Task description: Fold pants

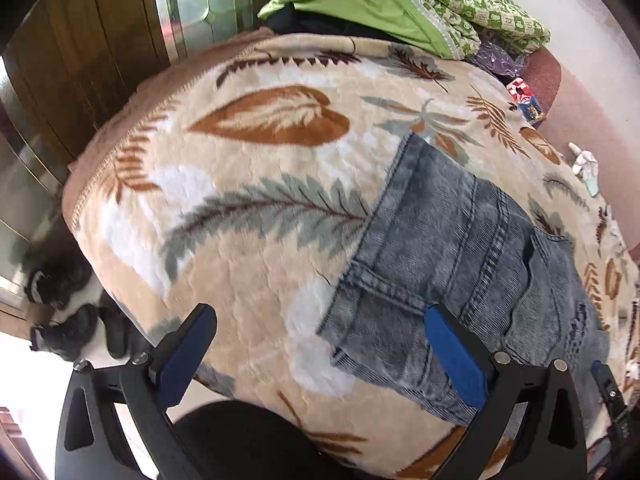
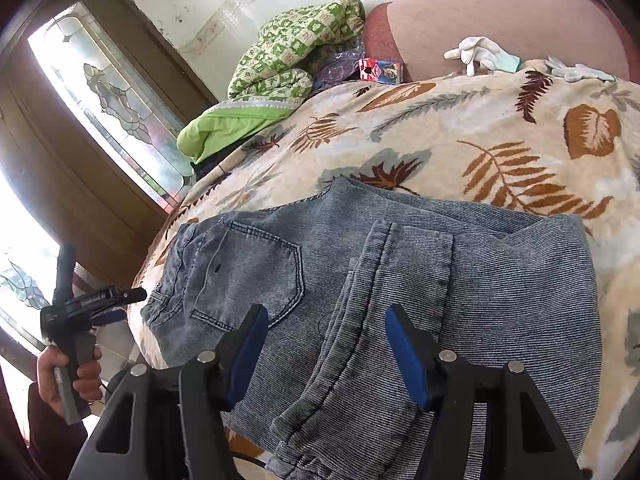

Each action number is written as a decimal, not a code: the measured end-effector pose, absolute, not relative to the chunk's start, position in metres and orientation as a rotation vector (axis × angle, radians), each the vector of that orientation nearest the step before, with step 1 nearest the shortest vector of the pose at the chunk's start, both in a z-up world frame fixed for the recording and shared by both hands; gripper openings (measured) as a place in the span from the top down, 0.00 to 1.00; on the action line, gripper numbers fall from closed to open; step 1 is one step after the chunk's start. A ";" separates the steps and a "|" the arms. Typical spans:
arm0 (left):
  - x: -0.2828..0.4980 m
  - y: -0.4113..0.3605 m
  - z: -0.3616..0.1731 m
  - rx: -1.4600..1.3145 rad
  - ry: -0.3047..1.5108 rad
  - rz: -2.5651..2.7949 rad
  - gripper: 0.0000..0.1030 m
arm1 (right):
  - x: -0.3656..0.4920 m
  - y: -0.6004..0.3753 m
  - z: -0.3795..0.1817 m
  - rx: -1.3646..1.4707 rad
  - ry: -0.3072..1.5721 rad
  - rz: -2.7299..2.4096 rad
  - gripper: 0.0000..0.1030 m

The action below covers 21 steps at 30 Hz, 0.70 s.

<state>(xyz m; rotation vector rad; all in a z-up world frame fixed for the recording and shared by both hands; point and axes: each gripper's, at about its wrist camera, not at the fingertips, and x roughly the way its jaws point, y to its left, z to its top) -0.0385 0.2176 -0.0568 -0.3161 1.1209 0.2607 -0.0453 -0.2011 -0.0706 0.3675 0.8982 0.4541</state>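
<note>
Back pocket [image 2: 256,276] only in right-wrist view

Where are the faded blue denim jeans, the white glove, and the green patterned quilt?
Faded blue denim jeans [image 2: 400,248]: right wrist view, mid fabric.
White glove [image 2: 478,54]: right wrist view, palm.
Green patterned quilt [image 2: 288,56]: right wrist view, its top fold.

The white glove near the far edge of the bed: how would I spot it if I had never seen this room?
Start at the leaf-patterned blanket covering the bed, and follow it to its far edge, where a pink padded backrest rises. The white glove lies there with fingers spread. It has a pale teal cuff, and unlike the flatter greyish glove to its right, it is bright white.
</note>
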 end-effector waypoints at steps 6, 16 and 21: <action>-0.039 0.207 -0.080 -0.397 1.208 0.190 0.00 | -0.045 -0.203 -0.072 0.377 0.900 0.441 0.37; -0.035 0.186 -0.098 -0.494 1.259 0.052 0.16 | -0.045 -0.204 -0.074 0.375 0.904 0.428 0.37; -0.032 0.185 -0.096 -0.525 1.240 0.020 0.37 | -0.045 -0.204 -0.075 0.375 0.902 0.425 0.37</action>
